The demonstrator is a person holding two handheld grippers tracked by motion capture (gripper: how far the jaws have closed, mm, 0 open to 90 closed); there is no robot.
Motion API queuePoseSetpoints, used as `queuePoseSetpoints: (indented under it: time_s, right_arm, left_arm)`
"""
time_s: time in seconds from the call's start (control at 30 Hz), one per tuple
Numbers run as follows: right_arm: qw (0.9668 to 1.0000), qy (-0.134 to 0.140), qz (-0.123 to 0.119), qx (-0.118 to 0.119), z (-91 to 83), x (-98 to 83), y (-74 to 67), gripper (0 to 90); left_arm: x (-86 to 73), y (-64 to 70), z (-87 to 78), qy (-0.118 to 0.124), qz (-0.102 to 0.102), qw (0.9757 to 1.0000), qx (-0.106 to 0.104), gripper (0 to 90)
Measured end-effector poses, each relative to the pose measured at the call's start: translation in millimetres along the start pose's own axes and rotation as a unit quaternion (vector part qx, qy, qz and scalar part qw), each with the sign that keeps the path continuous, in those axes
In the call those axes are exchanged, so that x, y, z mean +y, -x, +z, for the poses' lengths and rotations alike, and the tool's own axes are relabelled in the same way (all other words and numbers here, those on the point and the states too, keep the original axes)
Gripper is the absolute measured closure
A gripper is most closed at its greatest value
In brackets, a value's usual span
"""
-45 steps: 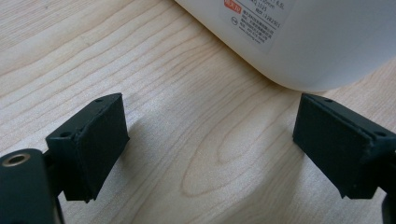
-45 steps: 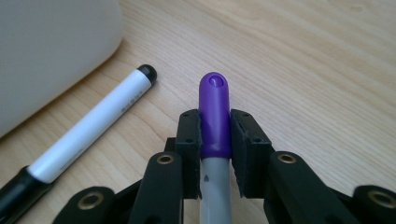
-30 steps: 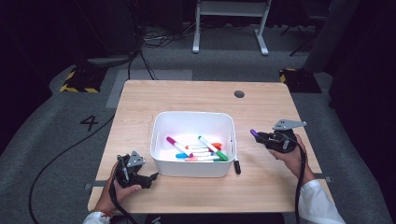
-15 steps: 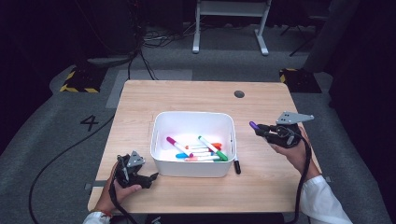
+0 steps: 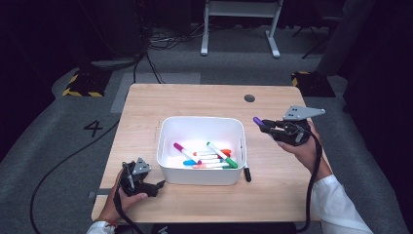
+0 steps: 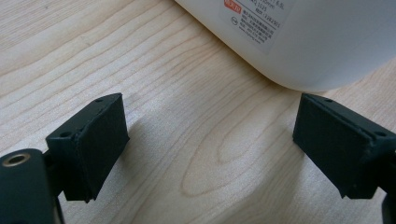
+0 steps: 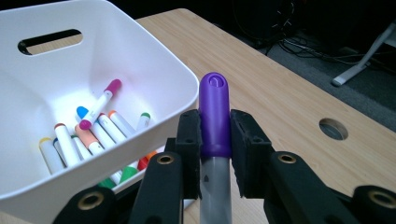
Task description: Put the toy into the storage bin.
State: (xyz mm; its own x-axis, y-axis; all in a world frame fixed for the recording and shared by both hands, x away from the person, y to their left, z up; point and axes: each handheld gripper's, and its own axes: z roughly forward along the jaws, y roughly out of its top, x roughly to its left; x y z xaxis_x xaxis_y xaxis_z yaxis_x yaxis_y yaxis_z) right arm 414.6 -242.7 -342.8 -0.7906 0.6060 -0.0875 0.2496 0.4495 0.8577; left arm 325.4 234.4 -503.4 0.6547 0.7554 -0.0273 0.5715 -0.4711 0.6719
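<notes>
A: How do you reckon the purple-capped marker (image 7: 215, 112) handles?

B: Light, stiff and smooth-sided, I'd judge, a plastic barrel that could slip or swivel if pinched near one end. The right gripper (image 7: 215, 140) has it clamped right at the seam where the cap meets the grey barrel, cap pointing away from the hand. A hold nearer the middle of the barrel would likely steady it better.

A: And where is it?

B: Held off the table (image 5: 195, 100), at about three o'clock from the white bin (image 5: 202, 124), just outside the bin's right wall. In the high view the purple tip (image 5: 257, 120) points toward the bin.

A: The jaws?

B: Pressed together on the marker from both sides, no gap showing.

A: The left gripper (image 6: 210, 140)?

B: Its pads stand wide apart with bare wood between them, holding nothing. It rests at about seven o'clock from the bin, close to the bin's curved lower corner.

A: Anything left out?

B: A black marker (image 5: 247, 173) lies on the table against the bin's front right corner, around five o'clock. Coloured markers (image 5: 207, 156) lie loose inside.
</notes>
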Motion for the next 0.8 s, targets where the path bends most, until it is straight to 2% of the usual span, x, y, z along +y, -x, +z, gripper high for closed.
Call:
queuePoseSetpoints:
  time_s: [0.5, 0.73, 0.8]
  right_arm:
    - [0.9993, 0.008, -0.03, 0.023, 16.3, 39.2, -15.1, 74.6]
    - [0.9983, 0.007, -0.043, 0.039, 32.5, 53.9, -22.6, 74.6]
    - [0.9975, 0.009, -0.054, 0.046, 36.7, 57.3, -24.8, 74.5]
  left_arm:
    - [0.0, 0.0, 0.0, 0.0, 0.0, 1.0, 0.0, 10.3]
    - [0.0, 0.0, 0.0, 0.0, 0.0, 1.0, -0.001, 10.3]
    - [0.0, 0.0, 0.0, 0.0, 0.0, 1.0, -0.001, 10.3]
